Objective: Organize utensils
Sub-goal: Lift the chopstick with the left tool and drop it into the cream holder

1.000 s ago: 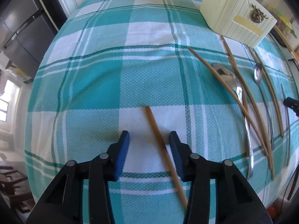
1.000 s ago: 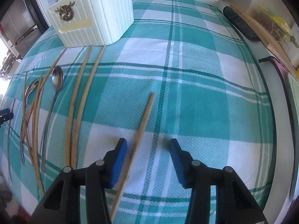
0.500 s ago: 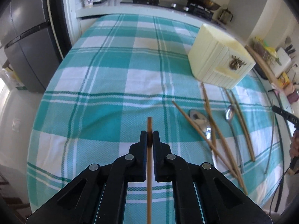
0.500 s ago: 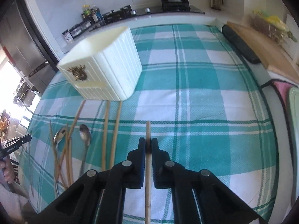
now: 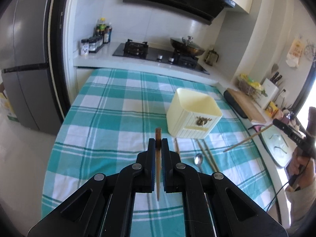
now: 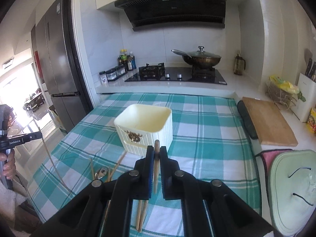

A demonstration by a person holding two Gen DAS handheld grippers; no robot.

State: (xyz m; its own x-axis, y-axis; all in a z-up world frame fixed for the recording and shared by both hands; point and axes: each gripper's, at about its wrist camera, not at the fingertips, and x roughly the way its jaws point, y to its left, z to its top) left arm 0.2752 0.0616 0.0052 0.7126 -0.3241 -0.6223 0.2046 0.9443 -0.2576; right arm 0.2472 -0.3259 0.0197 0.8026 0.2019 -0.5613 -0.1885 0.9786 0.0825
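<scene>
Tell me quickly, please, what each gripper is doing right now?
Left gripper: closed on a wooden chopstick.
Right gripper: closed on another wooden chopstick.

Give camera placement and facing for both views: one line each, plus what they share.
Left wrist: sits on the left gripper, raised above the table, faces the stove; gripper shut on a chopstick; the person's right hand at right edge.
Right wrist: sits on the right gripper, faces the stove; shut on its own chopstick; left hand at left edge.
Shared: cream utensil holder, plaid cloth, wok, fridge.
</scene>
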